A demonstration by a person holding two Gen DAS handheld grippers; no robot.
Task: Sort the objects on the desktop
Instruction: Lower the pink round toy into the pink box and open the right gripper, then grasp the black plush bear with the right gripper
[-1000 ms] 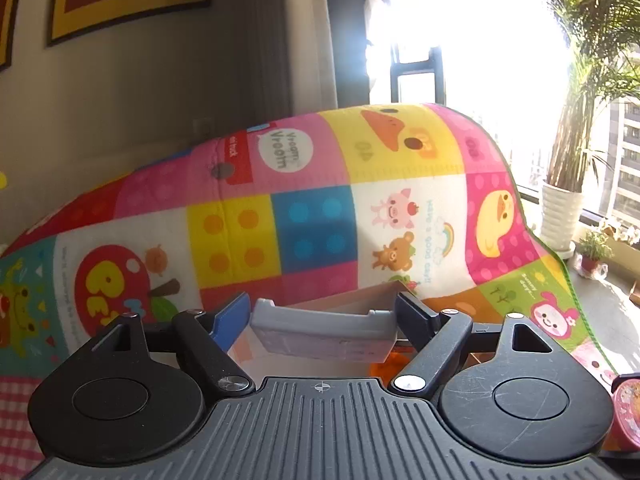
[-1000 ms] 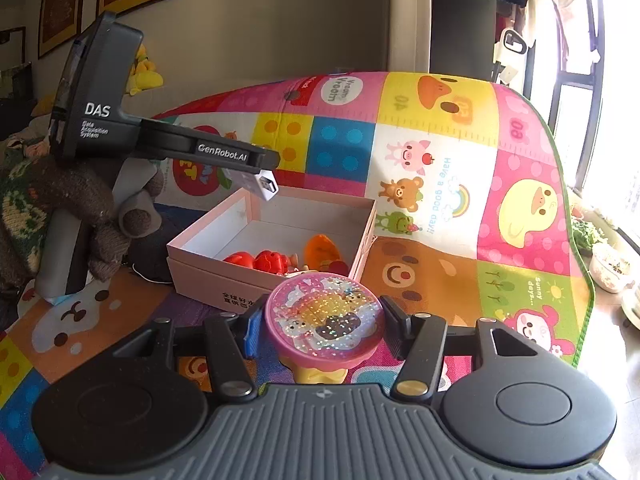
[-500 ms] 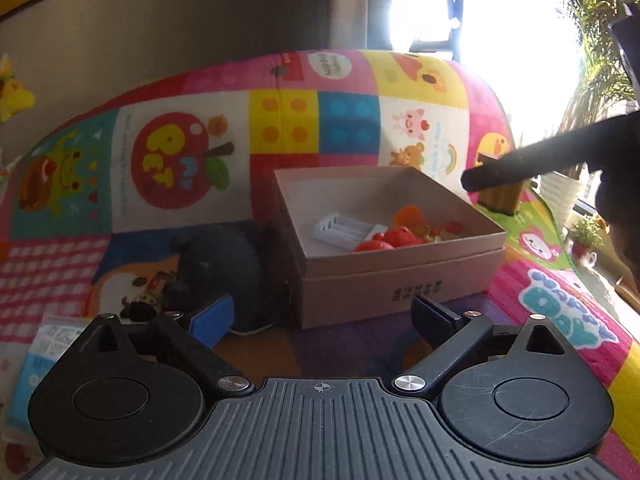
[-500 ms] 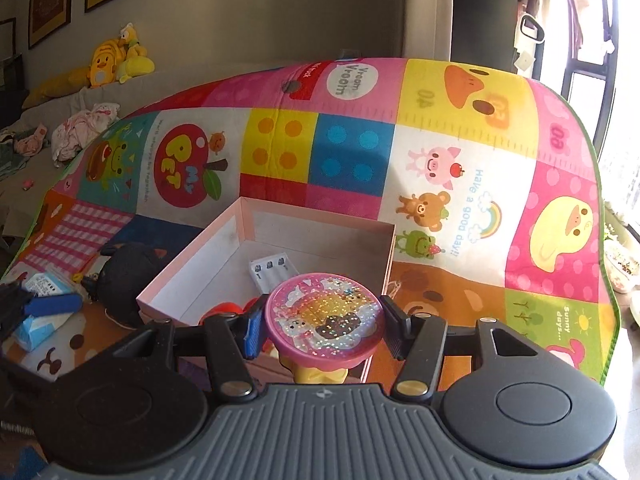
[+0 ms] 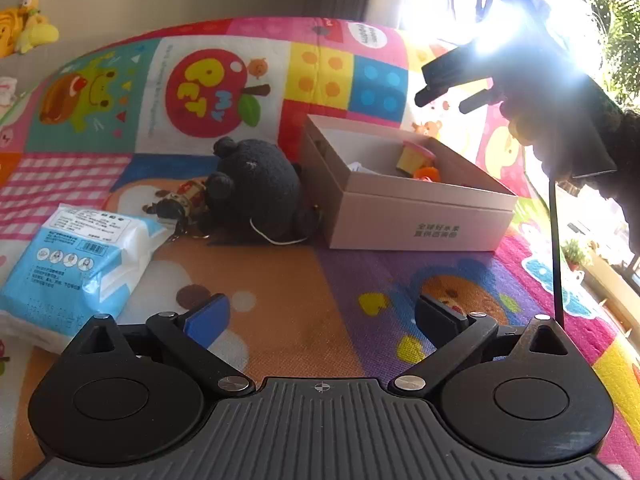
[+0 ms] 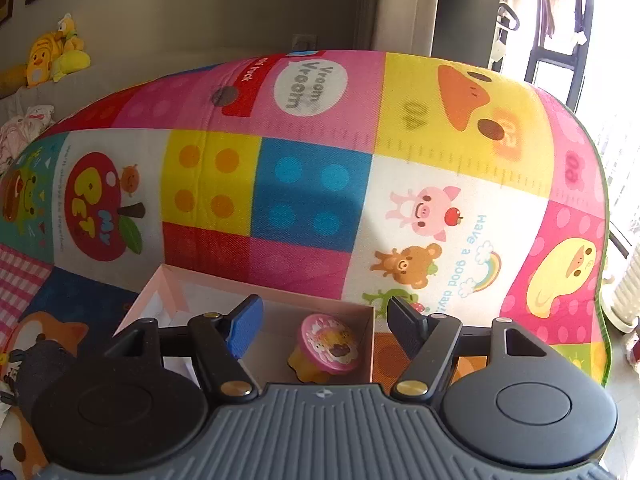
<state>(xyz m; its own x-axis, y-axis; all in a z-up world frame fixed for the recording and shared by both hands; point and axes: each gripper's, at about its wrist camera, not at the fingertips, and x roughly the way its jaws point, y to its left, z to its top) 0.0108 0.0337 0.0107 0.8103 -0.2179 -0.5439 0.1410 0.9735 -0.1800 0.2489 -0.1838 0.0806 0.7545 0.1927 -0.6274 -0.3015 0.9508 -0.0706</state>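
A pink cardboard box (image 5: 420, 208) stands on the colourful play mat. Inside it lies a pink-topped cupcake toy (image 5: 416, 156) next to orange and red pieces. My left gripper (image 5: 322, 316) hovers low over the mat in front of the box, its jaws opening wide with nothing between them. My right gripper (image 6: 325, 320) hangs above the box (image 6: 168, 292), its jaws opening; the cupcake toy (image 6: 328, 344) lies loose below them, tipped on its side. In the left wrist view the right gripper (image 5: 456, 96) shows dark against the window glare.
A black plush toy (image 5: 256, 184) and a small keychain figure (image 5: 180, 200) lie left of the box. A blue-and-white tissue pack (image 5: 72, 264) sits nearer on the left. Yellow plush toys (image 6: 52, 56) rest by the wall. Potted plants stand at the window, right.
The left gripper dropped a grey-white piece into the box, then pulled back and sank toward the mat. The right gripper carried the cupcake toy over the box and let it fall in.
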